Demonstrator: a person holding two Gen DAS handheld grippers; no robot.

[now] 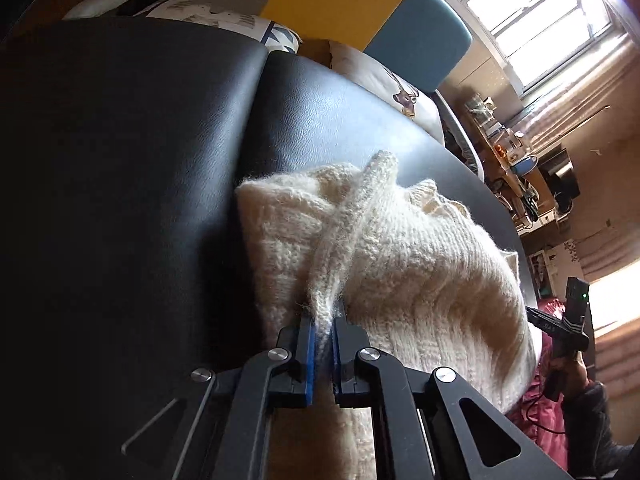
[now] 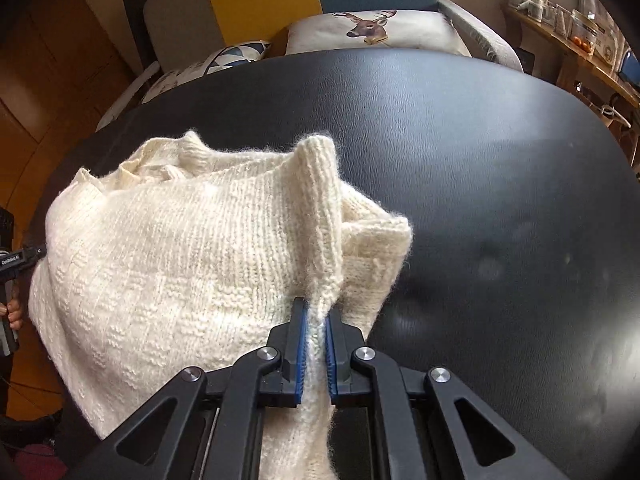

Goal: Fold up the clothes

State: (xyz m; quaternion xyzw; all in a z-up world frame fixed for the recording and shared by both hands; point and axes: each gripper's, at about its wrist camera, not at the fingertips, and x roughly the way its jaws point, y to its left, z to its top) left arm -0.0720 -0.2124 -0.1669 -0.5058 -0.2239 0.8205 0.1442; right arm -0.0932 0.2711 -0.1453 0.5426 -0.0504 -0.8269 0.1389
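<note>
Black leather-like padding (image 2: 460, 152) fills the surface before you, with patterned cushions (image 2: 372, 30) behind it. Your cream knitted sweater (image 2: 180, 248) lies bunched on the padding. Your left gripper (image 1: 324, 332) is pinched tight on a raised fold of it; your right gripper (image 2: 316, 328) is likewise clamped on a ribbed edge, knit rising between both pairs of blue pads.

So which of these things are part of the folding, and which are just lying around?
Part of the job:
cream knitted sweater
left hand-held gripper
right hand-held gripper
black padded surface

Just lying about:
deer cushion
patterned cushion
cluttered shelf
</note>
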